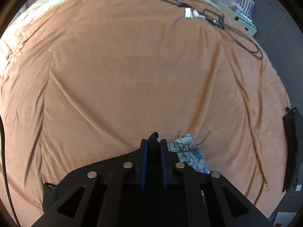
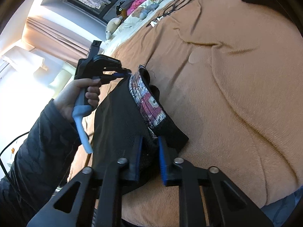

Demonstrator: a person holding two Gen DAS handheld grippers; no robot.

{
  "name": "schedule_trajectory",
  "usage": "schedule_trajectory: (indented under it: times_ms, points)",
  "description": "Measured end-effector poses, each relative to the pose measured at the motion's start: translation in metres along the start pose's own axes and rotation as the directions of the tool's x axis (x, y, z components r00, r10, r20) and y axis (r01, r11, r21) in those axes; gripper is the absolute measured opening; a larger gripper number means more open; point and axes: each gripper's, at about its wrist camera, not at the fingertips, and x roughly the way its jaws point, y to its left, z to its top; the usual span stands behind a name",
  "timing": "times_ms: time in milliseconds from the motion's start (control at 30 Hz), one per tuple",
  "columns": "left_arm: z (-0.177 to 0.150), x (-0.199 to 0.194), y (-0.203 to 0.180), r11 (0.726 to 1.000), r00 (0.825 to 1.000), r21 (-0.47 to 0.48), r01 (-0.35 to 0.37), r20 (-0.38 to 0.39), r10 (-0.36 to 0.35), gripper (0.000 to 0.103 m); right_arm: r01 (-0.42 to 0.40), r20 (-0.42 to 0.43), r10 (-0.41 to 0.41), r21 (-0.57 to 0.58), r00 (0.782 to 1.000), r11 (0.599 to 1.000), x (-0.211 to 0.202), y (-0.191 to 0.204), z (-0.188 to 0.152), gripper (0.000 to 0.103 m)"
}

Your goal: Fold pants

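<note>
The pants are black with a patterned grey, blue and pink waistband (image 2: 149, 102). In the right wrist view the black fabric (image 2: 117, 117) hangs stretched between both grippers above the orange blanket (image 2: 227, 75). My right gripper (image 2: 149, 141) is shut on one end of the waistband. My left gripper (image 2: 125, 74), held by a hand, is shut on the other end. In the left wrist view the left gripper (image 1: 153, 141) pinches black pants fabric (image 1: 153, 138), with the patterned waistband (image 1: 187, 151) just to its right.
The bed is covered by the orange blanket (image 1: 132, 66). Black cables and white plugs (image 1: 198, 15) lie at its far right. A black bag (image 1: 292, 147) hangs off the right edge. Stuffed toys (image 2: 140, 5) sit at the bed's head.
</note>
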Motion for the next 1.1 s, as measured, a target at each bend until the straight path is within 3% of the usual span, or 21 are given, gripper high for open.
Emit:
schedule_trajectory:
  times_ms: [233,433,967,1100]
  points:
    - [-0.005,-0.033,0.009,0.999,0.997,-0.005,0.050,0.058,-0.050,0.009,0.015,0.025,-0.013,-0.053,1.000,0.999,-0.012,0.016,-0.004,0.003]
    - [0.002,-0.050,-0.006,0.996,0.991,-0.008,0.091,0.103,-0.090,0.009,0.016,0.062,-0.012,-0.060,0.998,0.998,-0.025,0.016,-0.003,0.003]
    - [0.004,-0.019,-0.046,0.991,0.990,0.042,0.126,0.062,-0.129,0.009,0.070,0.088,-0.069,-0.008,0.994,0.998,-0.044,-0.007,-0.010,0.002]
    - [0.001,-0.002,-0.055,0.988,0.990,0.071,0.135,0.020,-0.137,0.010,0.092,0.070,-0.092,0.002,0.993,0.996,-0.046,-0.010,-0.017,0.002]
